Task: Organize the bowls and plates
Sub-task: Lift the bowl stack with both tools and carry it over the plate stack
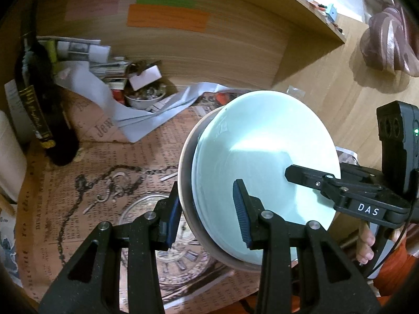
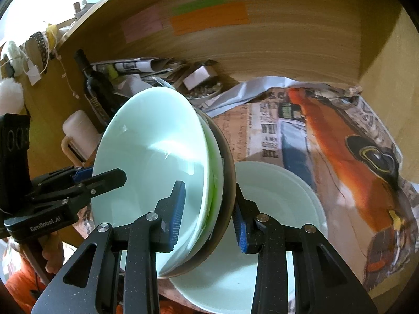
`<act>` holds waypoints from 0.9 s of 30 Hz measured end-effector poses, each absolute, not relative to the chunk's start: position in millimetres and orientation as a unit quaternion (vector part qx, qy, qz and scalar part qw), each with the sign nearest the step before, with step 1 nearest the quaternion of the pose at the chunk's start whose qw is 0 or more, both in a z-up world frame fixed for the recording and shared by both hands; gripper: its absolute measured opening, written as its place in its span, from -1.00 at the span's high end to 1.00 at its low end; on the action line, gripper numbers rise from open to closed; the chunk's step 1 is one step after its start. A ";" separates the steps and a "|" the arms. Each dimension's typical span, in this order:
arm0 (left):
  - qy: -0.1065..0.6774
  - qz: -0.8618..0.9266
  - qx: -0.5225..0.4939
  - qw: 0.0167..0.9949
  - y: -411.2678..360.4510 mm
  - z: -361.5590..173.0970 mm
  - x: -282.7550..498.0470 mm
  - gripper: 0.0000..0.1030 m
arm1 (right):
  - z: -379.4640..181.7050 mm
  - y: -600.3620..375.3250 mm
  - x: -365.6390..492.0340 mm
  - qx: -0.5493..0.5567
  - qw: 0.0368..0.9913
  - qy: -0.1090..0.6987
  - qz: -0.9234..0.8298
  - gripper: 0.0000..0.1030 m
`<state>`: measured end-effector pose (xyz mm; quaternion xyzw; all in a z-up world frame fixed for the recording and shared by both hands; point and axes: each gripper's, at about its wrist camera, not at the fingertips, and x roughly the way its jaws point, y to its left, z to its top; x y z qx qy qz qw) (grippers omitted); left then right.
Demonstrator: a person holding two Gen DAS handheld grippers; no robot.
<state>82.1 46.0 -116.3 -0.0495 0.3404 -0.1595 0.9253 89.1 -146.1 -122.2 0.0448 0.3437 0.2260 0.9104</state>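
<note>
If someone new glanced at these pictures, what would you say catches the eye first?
The stack of pale bowls in mid-frame, tipped almost on edge and held above the table, with the left tongs and right tongs each clamped on opposite rims. Beneath it, in the right wrist view, sits a white plate; the left wrist view shows a clear glass dish on the printed newspaper covering. A dark wine bottle stands at the left.

Left gripper point(image 1: 209, 218) angled downward, jaws part-closed, blue pads point(image 1: 242, 216) clamped either side of a rim. Right gripper point(image 2: 208, 214) likewise angled down and clamped opposite. Fingers, probably the right hand point(image 1: 366, 246), wrap its handle.
</note>
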 end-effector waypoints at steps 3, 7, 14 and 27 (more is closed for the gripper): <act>0.342 -0.167 -0.044 0.924 36.7 -116.6 83.0 0.26 | -123.4 -155.4 86.6 0.049 0.912 0.344 0.219 0.39; 0.347 -0.177 -0.038 0.920 25.5 -118.3 84.3 0.26 | -125.7 -166.6 84.0 0.056 0.914 0.345 0.209 0.39; 0.358 -0.190 -0.033 0.914 11.2 -123.1 89.3 0.26 | -133.2 -180.3 82.0 0.061 0.913 0.352 0.197 0.39; 0.381 -0.202 -0.033 0.902 -3.3 -139.1 96.7 0.26 | -144.0 -190.6 82.5 0.069 0.908 0.372 0.182 0.39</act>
